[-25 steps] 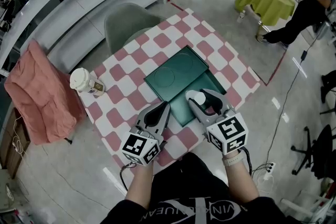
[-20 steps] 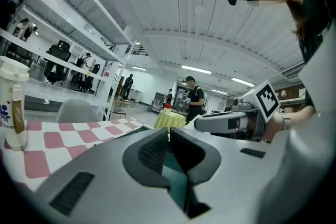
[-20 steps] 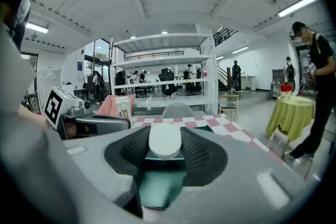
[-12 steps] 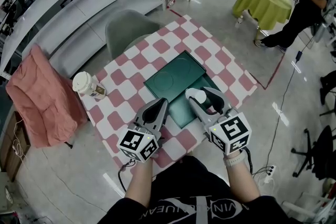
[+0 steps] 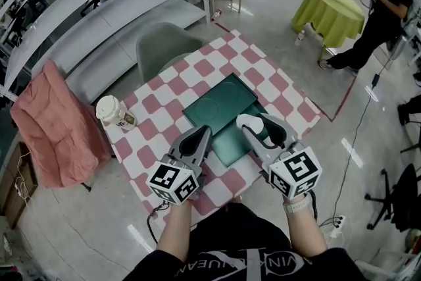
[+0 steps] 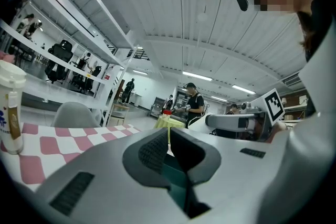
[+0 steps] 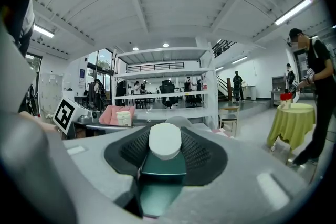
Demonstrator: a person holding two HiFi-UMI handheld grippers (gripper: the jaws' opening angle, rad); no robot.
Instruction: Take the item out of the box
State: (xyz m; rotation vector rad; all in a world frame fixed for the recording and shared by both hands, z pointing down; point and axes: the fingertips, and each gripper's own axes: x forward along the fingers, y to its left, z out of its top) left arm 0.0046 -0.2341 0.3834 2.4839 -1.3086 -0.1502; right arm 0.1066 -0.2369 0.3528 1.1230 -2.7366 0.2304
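Observation:
The dark green box (image 5: 227, 143) lies open on the checked table, its lid (image 5: 219, 98) flat beside it toward the far side. My right gripper (image 5: 252, 126) hovers over the box, shut on a white round item (image 5: 246, 120). In the right gripper view the white round item (image 7: 165, 141) sits squeezed between the black pads (image 7: 195, 152), with the green box (image 7: 157, 191) below. My left gripper (image 5: 202, 135) hangs over the box's near left edge, its jaws together with only a slit between them and nothing in them. Green box (image 6: 174, 184) shows under the left gripper (image 6: 168, 136) in the left gripper view.
A paper coffee cup (image 5: 113, 111) stands at the table's left corner. A grey chair (image 5: 164, 43) is tucked in at the far side, and a pink cloth (image 5: 47, 122) hangs on the left. Farther off, a person (image 5: 385, 6) stands by a yellow-green table (image 5: 332, 6).
Both grippers have risen a little above the box, the right one carrying the white item up with it. The jaws look the same.

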